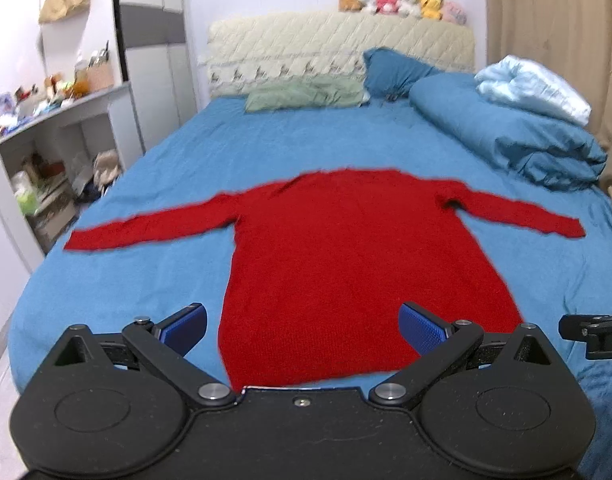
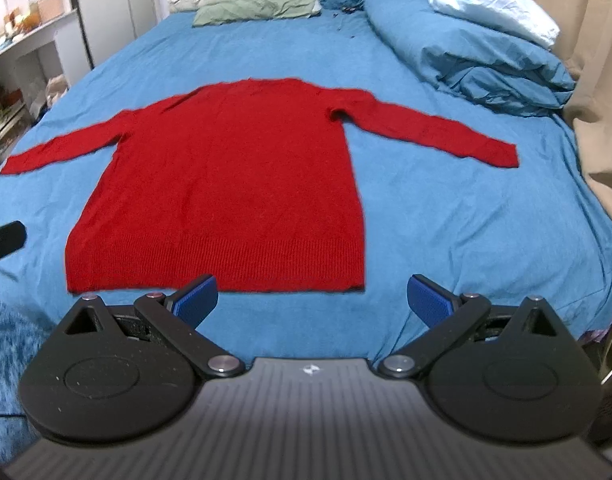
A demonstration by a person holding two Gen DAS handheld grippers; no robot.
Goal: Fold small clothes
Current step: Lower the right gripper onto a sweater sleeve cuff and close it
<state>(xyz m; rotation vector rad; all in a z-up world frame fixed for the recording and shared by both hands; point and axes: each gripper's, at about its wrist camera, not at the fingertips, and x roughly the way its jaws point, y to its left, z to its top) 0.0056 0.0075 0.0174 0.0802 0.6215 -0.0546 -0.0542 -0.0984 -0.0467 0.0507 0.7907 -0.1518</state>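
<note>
Red sweater [image 1: 346, 264] spread flat on our blue bed [image 1: 153, 168], sleeves out, our left gripper [image 1: 301, 326] wide over its hem, our right gripper [image 2: 312, 298] wide, just short of the hem

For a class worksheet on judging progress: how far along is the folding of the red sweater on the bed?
Done: the red knitted long-sleeved sweater lies spread flat on the blue bedsheet, both sleeves stretched out sideways. In hand: nothing; the left gripper and the right gripper are both open, near the hem, and hold no cloth. Left: every fold, as no sleeve or hem is turned over yet.
</note>
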